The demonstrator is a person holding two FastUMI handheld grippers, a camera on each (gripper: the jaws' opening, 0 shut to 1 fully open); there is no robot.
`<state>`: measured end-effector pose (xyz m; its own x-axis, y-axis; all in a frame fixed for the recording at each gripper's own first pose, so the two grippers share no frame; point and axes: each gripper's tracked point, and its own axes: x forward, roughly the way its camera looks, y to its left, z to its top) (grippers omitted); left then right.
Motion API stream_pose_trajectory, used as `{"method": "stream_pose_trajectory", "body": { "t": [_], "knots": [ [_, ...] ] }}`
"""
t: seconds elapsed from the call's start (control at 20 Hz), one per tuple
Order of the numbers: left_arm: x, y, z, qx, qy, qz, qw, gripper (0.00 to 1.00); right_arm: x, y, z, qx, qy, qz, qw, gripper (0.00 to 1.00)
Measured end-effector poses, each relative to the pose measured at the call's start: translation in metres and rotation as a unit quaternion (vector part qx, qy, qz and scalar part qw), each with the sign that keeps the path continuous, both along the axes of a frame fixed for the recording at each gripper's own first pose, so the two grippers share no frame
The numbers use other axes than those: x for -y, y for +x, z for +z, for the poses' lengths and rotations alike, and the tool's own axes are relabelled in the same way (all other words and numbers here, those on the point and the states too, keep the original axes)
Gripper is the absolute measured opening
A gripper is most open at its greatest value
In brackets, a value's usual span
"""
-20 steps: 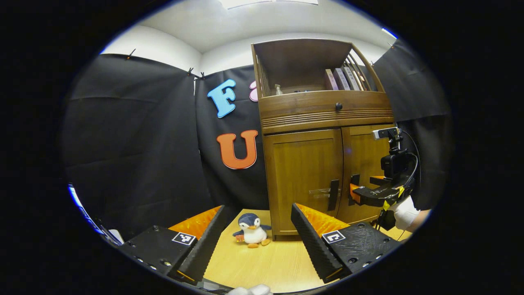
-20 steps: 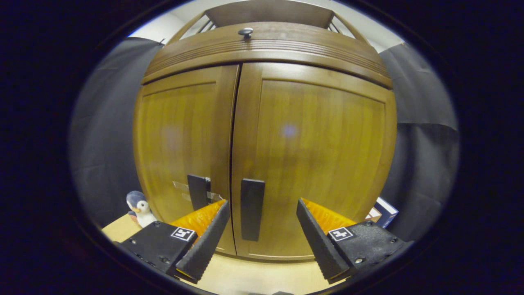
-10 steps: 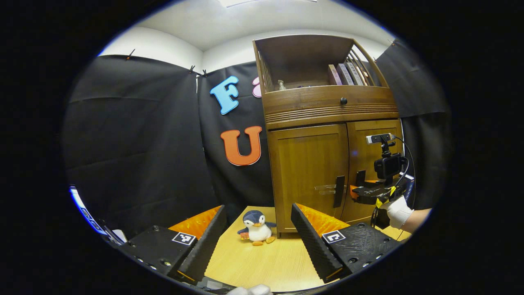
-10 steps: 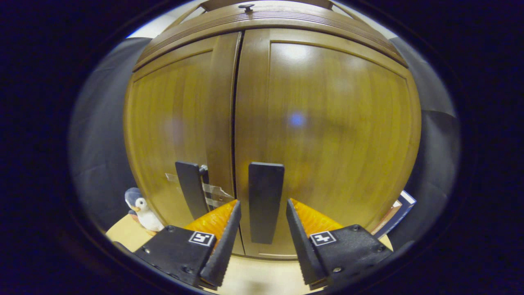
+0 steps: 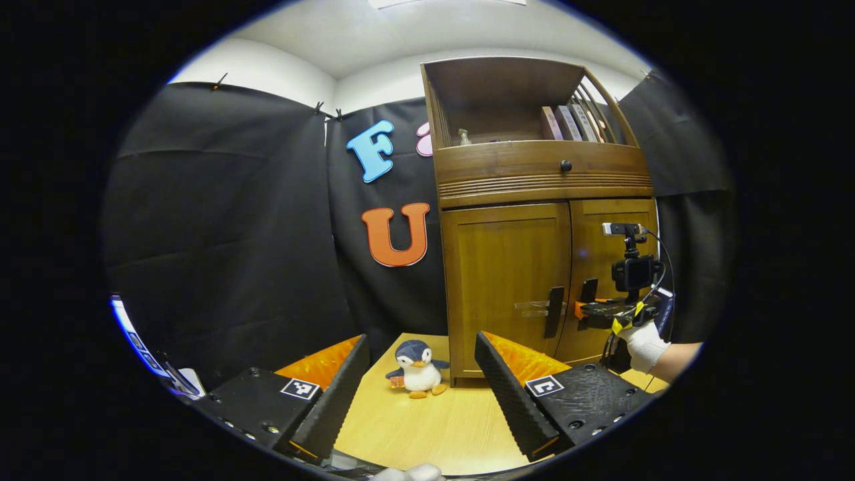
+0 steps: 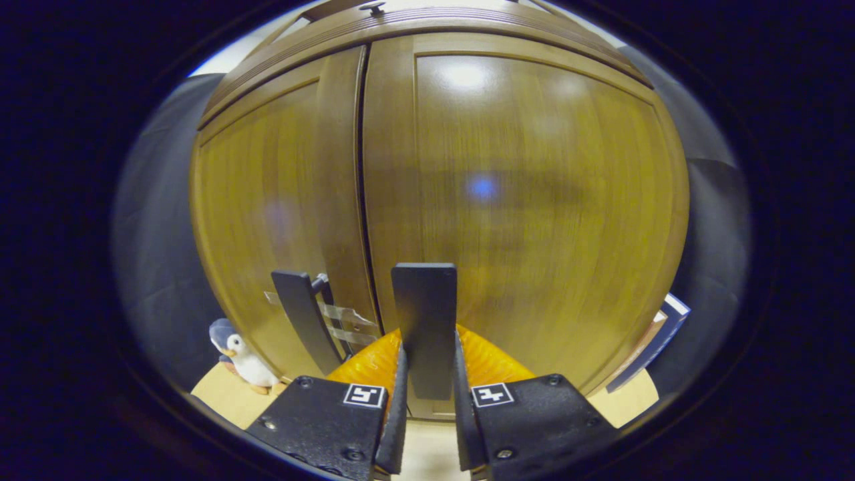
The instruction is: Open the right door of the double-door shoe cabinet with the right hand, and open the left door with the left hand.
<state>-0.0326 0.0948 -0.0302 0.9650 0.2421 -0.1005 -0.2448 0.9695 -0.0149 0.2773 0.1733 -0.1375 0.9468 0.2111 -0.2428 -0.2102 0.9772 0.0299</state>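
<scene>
A light wooden tabletop carried the scene, with black cloth walls behind it. On the tabletop stood the double-door shoe cabinet, ahead and to the right of the left gripper; both doors were closed. The left gripper hung back from the cabinet with its fingers spread wide and nothing between them. A plush penguin sat on the tabletop just ahead of this gripper's gap, beside the cabinet's left lower corner. The left door bore a dark vertical handle near its inner edge. In the right gripper view, the right gripper was closed upon the right door's handle, one finger pressed against each side of the dark upright bar. The right door lay directly ahead of this gripper, and the left door's handle lay to its left. In the left gripper view, a gloved hand held the right gripper at the cabinet front. Books stood in the cabinet's open upper shelf, above a drawer knob.
</scene>
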Motion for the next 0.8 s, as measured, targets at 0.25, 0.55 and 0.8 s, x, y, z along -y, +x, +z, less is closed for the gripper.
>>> {"method": "stream_pose_trajectory", "body": {
  "t": [0.25,0.55,0.8],
  "knots": [
    [0.004,-0.001,0.003,0.009,0.001,-0.01,1.0,1.0,0.004,-0.015,-0.002,-0.005,-0.012,0.011,1.0,0.31],
    [0.016,-0.006,0.0,0.01,0.001,-0.026,1.0,0.96,0.014,-0.047,-0.003,-0.009,-0.011,0.032,0.999,0.31],
    [0.028,-0.012,0.001,0.011,0.004,-0.039,0.999,0.96,0.028,-0.076,-0.005,-0.013,-0.009,0.045,0.999,0.31]
  ]
}}
